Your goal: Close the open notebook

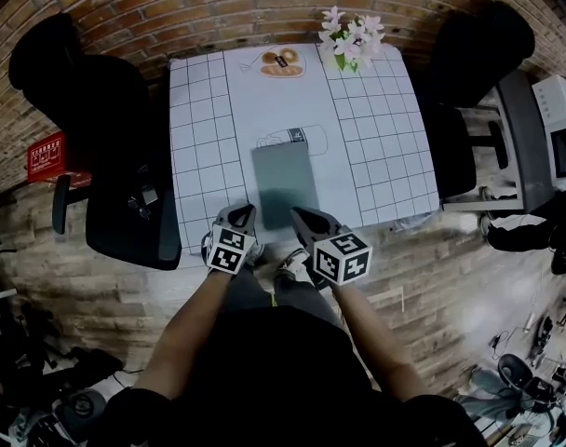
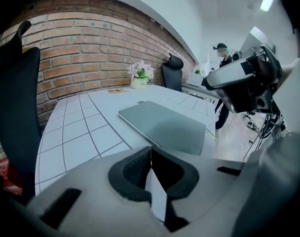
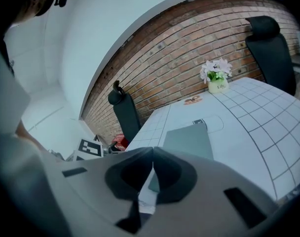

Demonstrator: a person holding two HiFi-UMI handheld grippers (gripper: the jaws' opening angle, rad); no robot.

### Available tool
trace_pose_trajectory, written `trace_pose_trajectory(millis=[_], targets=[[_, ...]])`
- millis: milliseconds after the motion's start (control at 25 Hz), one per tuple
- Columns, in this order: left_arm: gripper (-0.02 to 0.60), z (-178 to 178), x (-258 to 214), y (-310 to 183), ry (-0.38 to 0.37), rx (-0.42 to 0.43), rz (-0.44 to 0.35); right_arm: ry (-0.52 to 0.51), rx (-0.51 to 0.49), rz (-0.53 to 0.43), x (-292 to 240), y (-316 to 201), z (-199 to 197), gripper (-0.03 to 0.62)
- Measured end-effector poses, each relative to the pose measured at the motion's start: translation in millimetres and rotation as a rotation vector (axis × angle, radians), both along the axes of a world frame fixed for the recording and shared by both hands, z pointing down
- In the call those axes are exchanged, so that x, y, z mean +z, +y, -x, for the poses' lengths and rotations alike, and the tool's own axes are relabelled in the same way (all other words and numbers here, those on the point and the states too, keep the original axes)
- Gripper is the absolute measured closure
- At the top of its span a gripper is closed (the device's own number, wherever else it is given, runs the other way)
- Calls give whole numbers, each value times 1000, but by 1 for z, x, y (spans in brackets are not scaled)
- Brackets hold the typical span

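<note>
Notebook (image 1: 285, 184) closed — left gripper view adds a standing person (image 2: 224, 63).

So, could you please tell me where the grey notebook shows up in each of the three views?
Head view: notebook in the centre, near the table's front edge.
Left gripper view: notebook just right of centre, lying flat.
Right gripper view: notebook slightly right of and below centre.
Shared landmark: the flowers at the table's far end, beyond the notebook.
</note>
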State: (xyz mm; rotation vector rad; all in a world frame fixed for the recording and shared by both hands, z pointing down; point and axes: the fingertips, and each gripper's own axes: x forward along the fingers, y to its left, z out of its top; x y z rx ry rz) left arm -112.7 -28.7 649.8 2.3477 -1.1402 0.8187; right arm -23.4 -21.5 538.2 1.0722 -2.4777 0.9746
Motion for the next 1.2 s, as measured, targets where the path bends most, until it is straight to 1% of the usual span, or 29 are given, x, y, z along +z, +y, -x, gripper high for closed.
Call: trace_pose_trajectory(millis=[160,280,480,600,680,880,1000,1200], targets=[[555,-5,-4,-1,10,10,-10,7,37,-18,-5,-3,-18,580],[555,-10,-11,-4,15,24,-22,19,91,-33,-10,-8,-43,580],[556,-25,-49,-17,45,55,-82,34,210,-73,-29,-17,-95,580],[557,-31,-74,-28,70,59,-132,42,271,-120,-47,-20,-124,580],[555,-34,-89,-36,85,53,-153,44,301,-152,-59,-21,-139,580],[557,-43,-144,-49,162,47,-210,58,354,-229,-94,-19,-167,580],[556,-48,-185,-56,211,57,-272,65,392,-281,-119,-21,-184,580],[556,-49,-246,-66,258,66,-379,80,459,-393,-166,-22,-212,580]])
